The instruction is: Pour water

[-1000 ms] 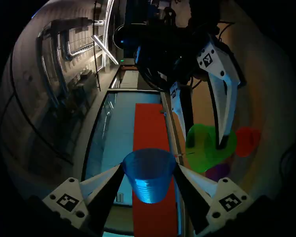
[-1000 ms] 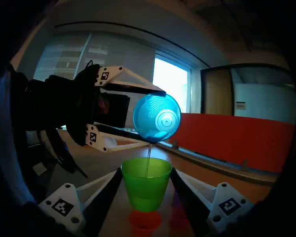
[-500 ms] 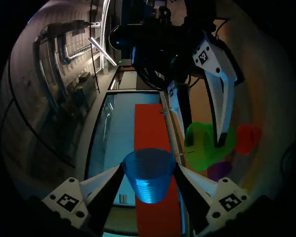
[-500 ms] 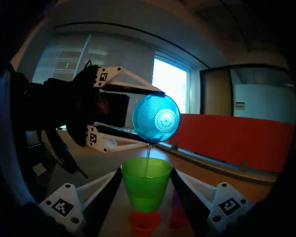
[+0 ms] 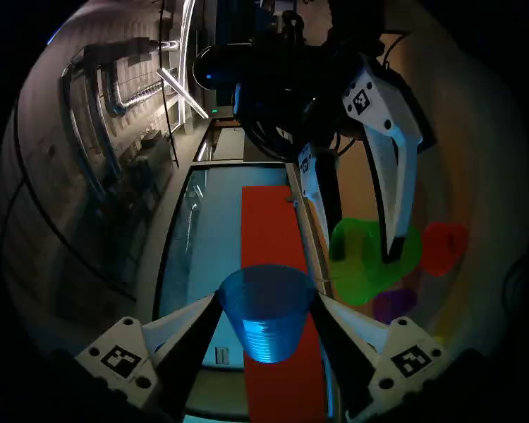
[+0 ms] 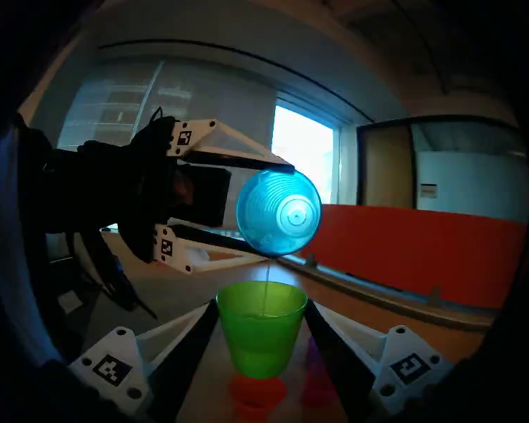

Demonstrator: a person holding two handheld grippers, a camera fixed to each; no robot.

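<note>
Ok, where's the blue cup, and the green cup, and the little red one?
blue cup [image 6: 278, 213], right gripper view, on its round bottom, which faces the camera.
green cup [image 6: 261, 342], right gripper view, on its side wall.
red cup [image 5: 444, 247], left gripper view, on the middle of its body.

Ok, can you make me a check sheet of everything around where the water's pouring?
Surface: brown table.
Job's things: blue cup tipped over, thin water stream falling into the upright green cup.
Clutter: red cup and purple cup just past the green cup.
Grippers: left hand-held gripper shut on the blue cup; right hand-held gripper shut on the green cup.
Cables: dark cables hanging beside the left hand-held gripper.
Surroundings: bright window, red partition.
</note>
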